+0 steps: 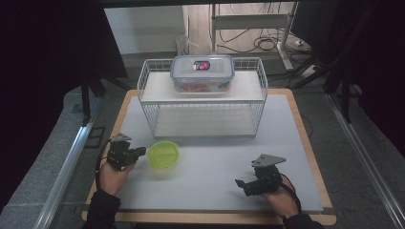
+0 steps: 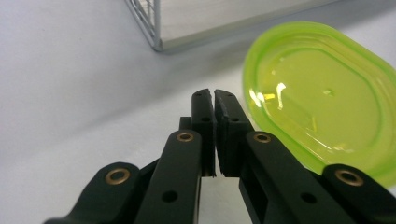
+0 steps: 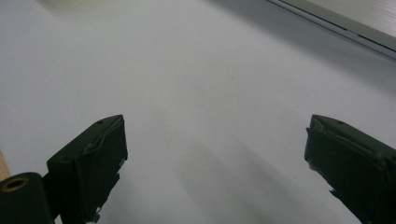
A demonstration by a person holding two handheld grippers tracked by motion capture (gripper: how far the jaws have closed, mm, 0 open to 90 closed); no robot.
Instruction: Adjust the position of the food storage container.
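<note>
A translucent lime-green oval lid (image 1: 164, 154) lies flat on the white tabletop (image 1: 210, 162), left of centre. My left gripper (image 1: 141, 151) sits just left of it, jaws shut with nothing between them; in the left gripper view the closed tips (image 2: 215, 95) rest beside the lid's (image 2: 322, 93) near rim. My right gripper (image 1: 240, 184) is at the front right, pointing left, and stands open over bare table, its two pads (image 3: 100, 154) wide apart. A clear plastic box with a blue-edged lid (image 1: 202, 72) rests on the top shelf of a white wire rack (image 1: 203, 98).
The wire rack stands at the back middle of the table, its lower shelf (image 1: 203, 121) bare. The rack's corner (image 2: 154, 28) is close ahead of the left gripper. Dark curtains flank the table, with metal rails at either side.
</note>
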